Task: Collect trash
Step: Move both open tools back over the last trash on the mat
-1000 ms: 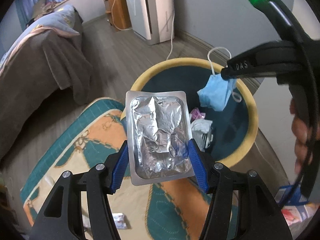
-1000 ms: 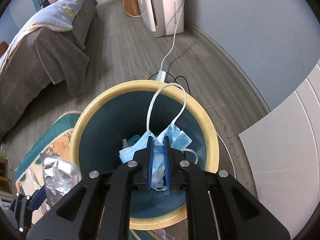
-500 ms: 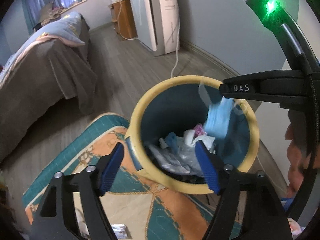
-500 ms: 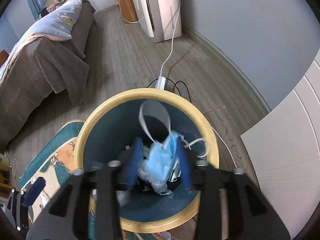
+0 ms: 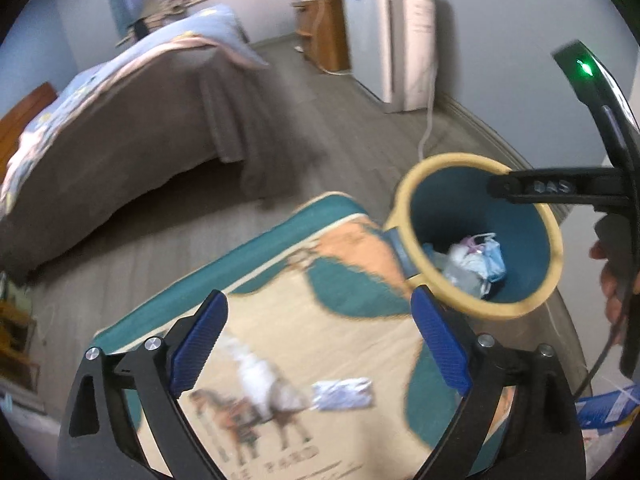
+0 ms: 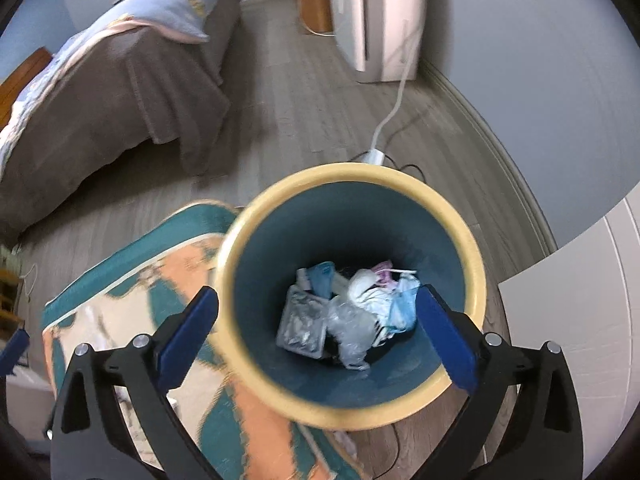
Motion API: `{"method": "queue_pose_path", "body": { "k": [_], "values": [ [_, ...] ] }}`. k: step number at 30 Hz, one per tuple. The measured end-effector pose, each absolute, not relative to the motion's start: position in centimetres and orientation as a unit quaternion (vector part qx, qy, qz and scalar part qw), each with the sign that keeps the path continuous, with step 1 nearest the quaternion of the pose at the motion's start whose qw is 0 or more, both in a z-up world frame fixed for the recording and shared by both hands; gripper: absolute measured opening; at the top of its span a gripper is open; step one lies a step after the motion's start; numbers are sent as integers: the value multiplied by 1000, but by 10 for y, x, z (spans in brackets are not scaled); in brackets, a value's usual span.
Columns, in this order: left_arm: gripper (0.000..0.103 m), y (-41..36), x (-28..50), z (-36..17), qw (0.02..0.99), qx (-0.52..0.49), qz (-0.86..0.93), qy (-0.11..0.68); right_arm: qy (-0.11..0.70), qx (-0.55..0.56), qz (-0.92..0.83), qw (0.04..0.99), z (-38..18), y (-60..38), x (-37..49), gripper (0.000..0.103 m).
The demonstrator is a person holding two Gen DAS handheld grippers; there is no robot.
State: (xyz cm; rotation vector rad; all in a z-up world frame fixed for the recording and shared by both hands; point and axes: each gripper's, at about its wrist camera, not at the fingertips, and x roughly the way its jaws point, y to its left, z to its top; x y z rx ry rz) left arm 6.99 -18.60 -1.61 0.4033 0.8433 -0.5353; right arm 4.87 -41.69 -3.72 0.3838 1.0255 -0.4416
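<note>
A round bin with a yellow rim (image 6: 280, 396) and teal inside stands on the wood floor at the rug's corner. In it lie the foil blister pack (image 6: 302, 326), the blue face mask (image 6: 402, 308) and other crumpled trash. My right gripper (image 6: 318, 334) hangs over the bin, jaws opening wide, nothing between them. My left gripper (image 5: 318, 334) is above the patterned rug (image 5: 344, 344), jaws opening, empty. The bin (image 5: 556, 240) shows at the right of the left wrist view. Two bits of trash lie on the rug: a white crumpled piece (image 5: 260, 376) and a small silvery wrapper (image 5: 344, 394).
A bed with a brown cover (image 5: 120, 128) fills the left. A white appliance (image 5: 392, 40) with a cord stands by the far wall, a power strip (image 6: 374, 156) behind the bin. A blue-and-white package (image 5: 604, 408) lies at the right edge.
Both grippers opened and let go: the blister pack and the face mask dropped into the bin. The left gripper drew back and left over the rug; the right rose slightly.
</note>
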Motion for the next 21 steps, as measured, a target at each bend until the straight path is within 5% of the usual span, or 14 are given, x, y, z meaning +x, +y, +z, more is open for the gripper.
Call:
{"method": "queue_pose_path", "body": {
  "k": [10, 21],
  "values": [
    [95, -80, 59, 4, 883, 153, -196, 398, 451, 105, -159, 872, 15, -326, 36, 97],
    [95, -2, 65, -16, 886, 123, -143, 424, 478, 54, -143, 865, -8, -251, 42, 97]
  ]
}}
